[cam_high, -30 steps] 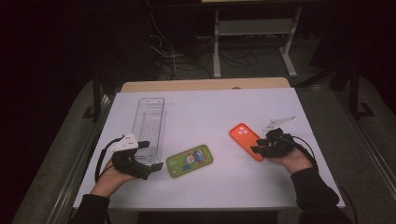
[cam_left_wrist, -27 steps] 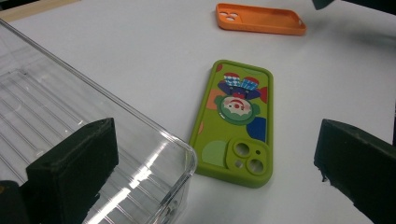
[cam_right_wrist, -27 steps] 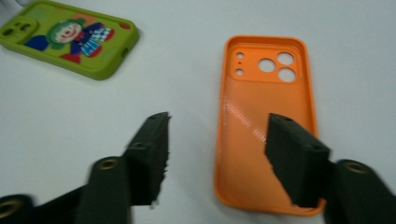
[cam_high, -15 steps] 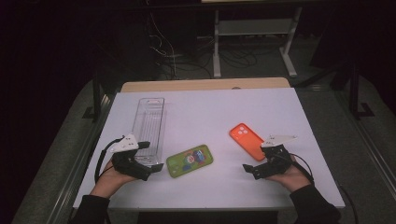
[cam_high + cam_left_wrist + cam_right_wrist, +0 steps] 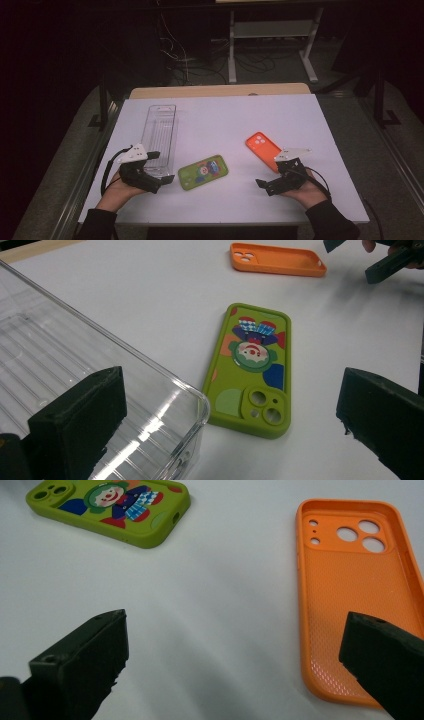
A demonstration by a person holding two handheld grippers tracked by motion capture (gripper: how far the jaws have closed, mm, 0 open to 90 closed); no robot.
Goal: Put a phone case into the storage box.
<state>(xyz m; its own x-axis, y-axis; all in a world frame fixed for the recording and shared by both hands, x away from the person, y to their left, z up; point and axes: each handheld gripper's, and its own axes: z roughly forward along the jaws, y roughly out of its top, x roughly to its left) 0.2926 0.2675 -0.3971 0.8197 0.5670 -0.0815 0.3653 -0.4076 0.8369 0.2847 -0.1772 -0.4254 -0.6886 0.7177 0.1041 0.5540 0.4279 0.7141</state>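
Note:
An orange phone case (image 5: 261, 146) lies inside-up on the white table (image 5: 225, 115), right of centre. A green case with a clown picture (image 5: 202, 171) lies near the middle. My right gripper (image 5: 270, 176) rests open just in front of the orange case (image 5: 357, 580). Its jaws have just been opening and hold nothing between them. My left gripper (image 5: 158, 172) is open at the near end of a clear plastic tray (image 5: 161, 132). One of its jaws is over the tray's corner (image 5: 75, 355) and the other is right of the green case (image 5: 250, 370).
The table's front edge runs just below both hands. A wooden strip (image 5: 215, 91) borders the far edge. Behind it are dark floor, cables and a metal stand (image 5: 270, 35). Bare tabletop lies between the two cases and beyond them.
My right gripper has drawn back from the orange case's near end toward the front edge, and its jaws stand wider. The orange case stays put. The left hand has not moved.

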